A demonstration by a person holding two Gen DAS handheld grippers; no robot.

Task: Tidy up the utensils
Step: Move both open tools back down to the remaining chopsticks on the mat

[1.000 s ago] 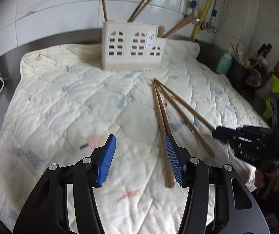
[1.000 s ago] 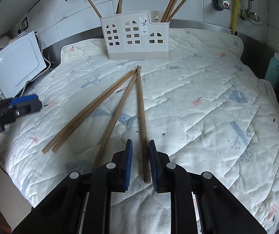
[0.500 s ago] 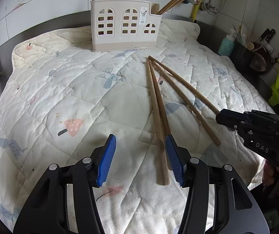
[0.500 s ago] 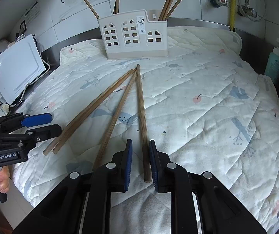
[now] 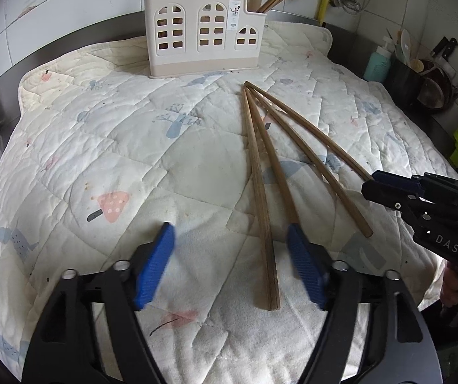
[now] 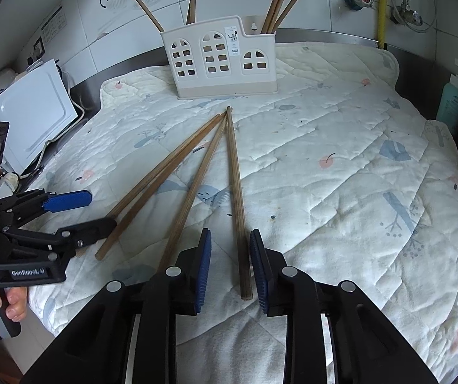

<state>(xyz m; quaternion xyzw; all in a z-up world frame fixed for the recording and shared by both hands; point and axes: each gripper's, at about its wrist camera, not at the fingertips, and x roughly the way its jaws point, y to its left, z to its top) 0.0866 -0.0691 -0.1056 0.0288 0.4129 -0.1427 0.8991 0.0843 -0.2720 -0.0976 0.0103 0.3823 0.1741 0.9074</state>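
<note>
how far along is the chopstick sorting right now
Partly done: several chopsticks already stand in the holder. Nothing is gripped. The left gripper, jaws just widened, brackets one loose chopstick; the right gripper, jaws also just opening, brackets the rightmost one without pinching it. Left: all four chopsticks lying on the quilted mat.

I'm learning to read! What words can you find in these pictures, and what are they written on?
"GenRobot.AI": white letters on the black body of the left tongs.
"DAS": white letters on the black body of the right tongs; the rest is cut off.
Sticker on the utensil holder: too small to read.
Wall labels: too blurred to read.
</note>
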